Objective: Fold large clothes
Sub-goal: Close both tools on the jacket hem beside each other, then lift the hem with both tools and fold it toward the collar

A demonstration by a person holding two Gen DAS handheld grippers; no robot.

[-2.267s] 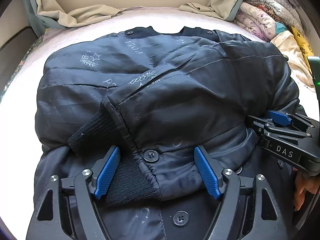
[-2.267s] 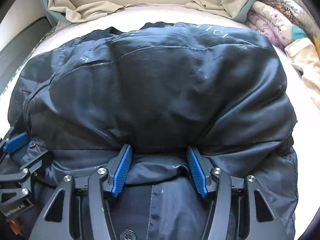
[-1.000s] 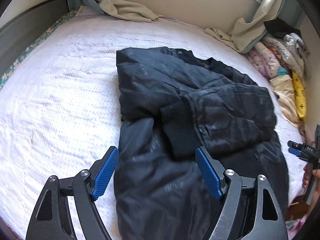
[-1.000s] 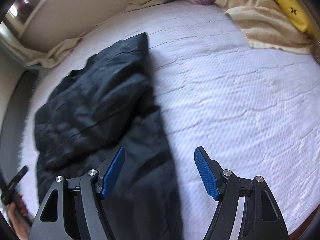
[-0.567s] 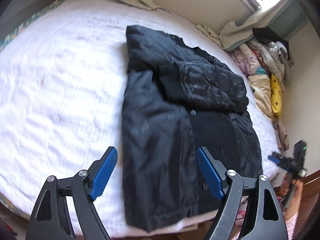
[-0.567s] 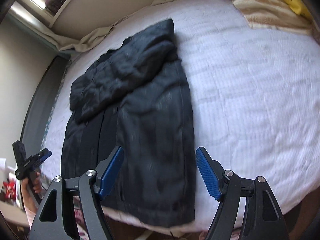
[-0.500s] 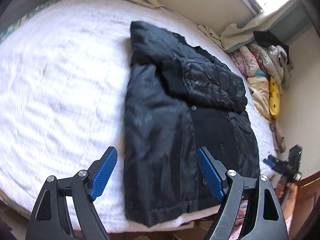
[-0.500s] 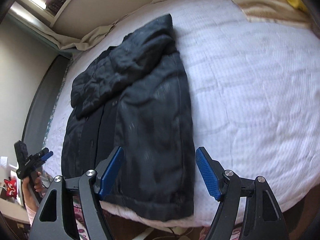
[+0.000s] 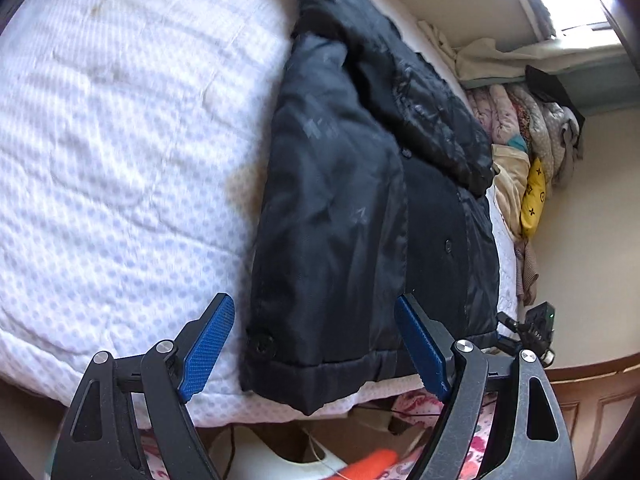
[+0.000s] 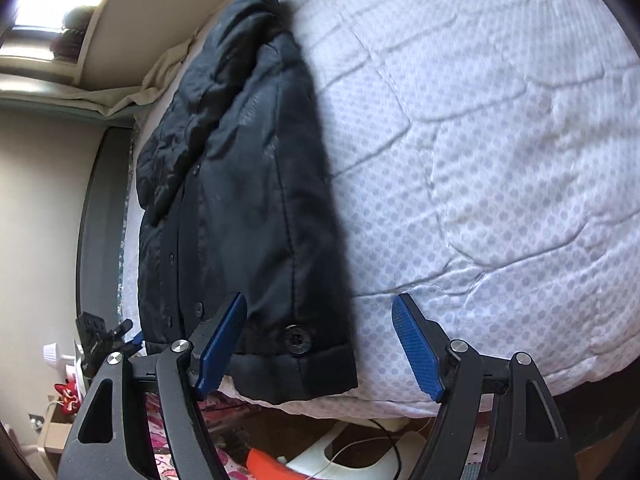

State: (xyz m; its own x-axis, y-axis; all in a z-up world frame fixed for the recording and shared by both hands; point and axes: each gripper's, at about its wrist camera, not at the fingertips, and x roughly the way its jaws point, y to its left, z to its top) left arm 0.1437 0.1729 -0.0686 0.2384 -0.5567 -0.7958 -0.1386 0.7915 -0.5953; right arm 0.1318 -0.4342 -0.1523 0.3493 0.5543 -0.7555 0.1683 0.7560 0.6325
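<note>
A black jacket (image 9: pixel 360 208) lies lengthwise on the white quilted bed (image 9: pixel 120 160), sleeves folded across its chest and its hem reaching the bed's near edge. The left gripper (image 9: pixel 316 344) hangs over one hem corner and the right gripper (image 10: pixel 320 344) over the other. Both jaws are spread wide, pinching nothing, pads apart from the fabric.

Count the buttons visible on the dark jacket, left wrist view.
3 on the jacket: a large button at the near hem corner, one midway up the front, one higher by the folded sleeve. Others may be hidden.
</note>
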